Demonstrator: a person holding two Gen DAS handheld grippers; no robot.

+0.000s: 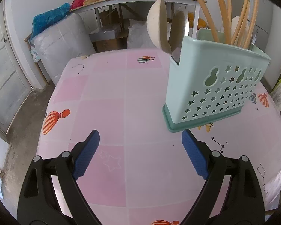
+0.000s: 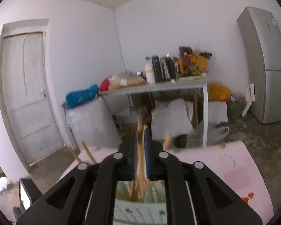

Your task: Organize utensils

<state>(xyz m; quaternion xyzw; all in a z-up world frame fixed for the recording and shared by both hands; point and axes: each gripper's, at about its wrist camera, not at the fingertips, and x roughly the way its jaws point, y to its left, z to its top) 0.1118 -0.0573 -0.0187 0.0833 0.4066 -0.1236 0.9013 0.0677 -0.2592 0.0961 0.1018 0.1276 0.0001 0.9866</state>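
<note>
Left wrist view, left side: a white panelled door [image 1: 7, 78] and bare concrete floor [image 1: 26, 116] are seen beyond the table edge. A blue bag [image 1: 48, 17] lies on a wrapped grey bundle [image 1: 65, 45].

The table [image 1: 121, 97] is covered with a pink checked cloth printed with hot-air balloons. The left tool [image 1: 140, 150] is held over it with both blue pads [image 1: 87, 154] spread wide; nothing is between them and nothing is touched.

Right of centre, the mint-green utensil holder [image 1: 211, 86], perforated with stars, stands on the table just beyond the right pad. Two cream ladle or spoon bowls [image 1: 157, 24] stick up from its near-left compartment. A bunch of tan wooden handles [image 1: 241, 18] rises from the compartment behind, fanned out and leaning.

Right wrist view, blurred. At left a door [image 2: 26, 93] is seen, then a side table [image 2: 155, 88] loaded with bottles and a kettle; a grey refrigerator [image 2: 266, 65] stands at far right.

The right tool [image 2: 140, 136] is positioned directly above the utensil holder [image 2: 140, 211], whose green rim fills the bottom centre. Its jaws stand narrowly apart. Tan wooden sticks [image 2: 139, 161], likely chopsticks, run between the blue pads and down into the holder. Whether the pads press on the sticks cannot be told because of the blur. Other handle tips [image 2: 88, 153] project at either side of the tool.
</note>
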